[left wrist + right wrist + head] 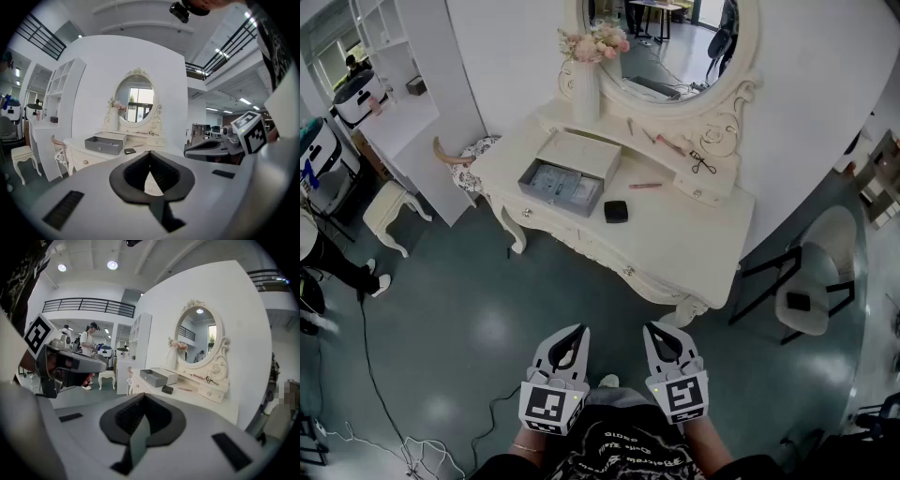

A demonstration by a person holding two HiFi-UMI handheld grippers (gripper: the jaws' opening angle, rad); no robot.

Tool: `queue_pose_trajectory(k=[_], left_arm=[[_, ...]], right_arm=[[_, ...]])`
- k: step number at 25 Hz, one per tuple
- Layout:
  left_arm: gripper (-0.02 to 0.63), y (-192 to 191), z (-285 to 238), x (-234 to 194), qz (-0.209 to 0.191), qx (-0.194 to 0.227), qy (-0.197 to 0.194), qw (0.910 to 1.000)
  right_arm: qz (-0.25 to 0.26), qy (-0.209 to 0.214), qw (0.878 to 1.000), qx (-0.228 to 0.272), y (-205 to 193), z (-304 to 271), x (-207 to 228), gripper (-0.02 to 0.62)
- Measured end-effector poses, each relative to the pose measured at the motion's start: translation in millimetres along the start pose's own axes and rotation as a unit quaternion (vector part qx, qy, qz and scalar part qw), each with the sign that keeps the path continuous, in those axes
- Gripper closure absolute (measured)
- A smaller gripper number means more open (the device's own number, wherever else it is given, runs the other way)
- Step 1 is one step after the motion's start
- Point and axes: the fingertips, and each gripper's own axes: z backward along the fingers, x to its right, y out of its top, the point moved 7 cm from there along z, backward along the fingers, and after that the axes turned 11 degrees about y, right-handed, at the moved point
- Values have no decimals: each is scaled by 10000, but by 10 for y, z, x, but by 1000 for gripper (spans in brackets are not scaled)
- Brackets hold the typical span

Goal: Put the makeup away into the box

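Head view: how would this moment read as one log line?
left tool: shut, empty | right tool: shut, empty | box: open on dressing table | black case: beside box

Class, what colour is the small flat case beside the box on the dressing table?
Black: the case, clearest in head view.

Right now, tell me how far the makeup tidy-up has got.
Barely started. Done: nothing visible. In hand: nothing; left claw and right claw are shut, empty, well short of the dressing table. Left: the black compact, pink pencil and eyelash curler lie outside the open grey box.
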Motion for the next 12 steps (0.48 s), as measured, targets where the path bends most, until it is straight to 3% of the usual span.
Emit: queue_pose_trajectory(k=[8,12], left_arm=[[591,-13,71,39,-10,2,7,10000],[591,24,98,19,-17,100,55,9999]], right_arm=[[46,28,10000,-36,-11,38,-48,588],[-10,-93,9998,202,27,72,-28,586]])
